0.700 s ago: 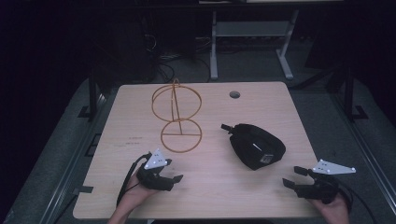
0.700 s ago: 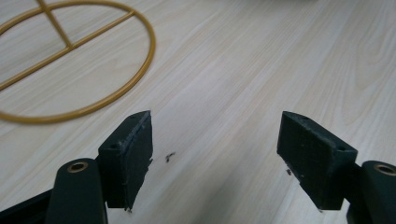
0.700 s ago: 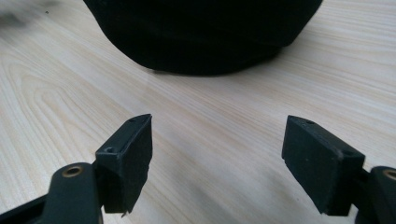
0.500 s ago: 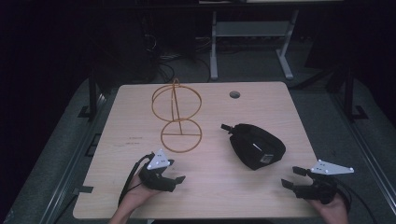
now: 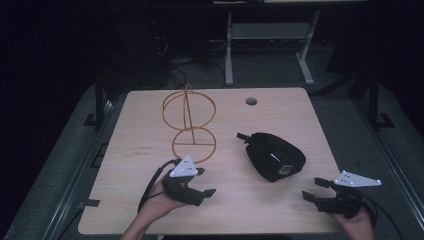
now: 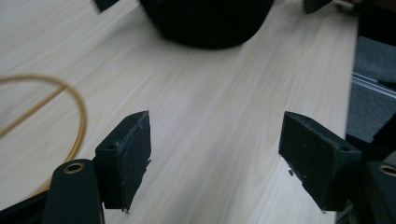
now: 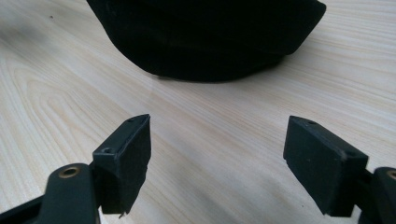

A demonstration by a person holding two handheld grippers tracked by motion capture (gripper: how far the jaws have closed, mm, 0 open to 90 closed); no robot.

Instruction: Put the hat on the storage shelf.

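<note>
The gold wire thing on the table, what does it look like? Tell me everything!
The gold wire thing is a thin metal-looking frame: a flat ring lies on the wooden table, a straight post rises from it, and a bigger ring sits up top. It stands upright, left of the middle. Nothing holds it. The left gripper is just in front, jaws open, not touching. In the left gripper view its ring curves past.

Wooden table (image 5: pixel 150 135): wire stand (image 5: pixel 190 125), perhaps black cap (image 5: pixel 274 156).

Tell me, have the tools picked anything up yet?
Not yet. Nothing looks done: the black cap and the gold wire stand sit untouched on the table. Nothing is in hand: the left tool and right tool hover open. All the grabbing is left.
</note>
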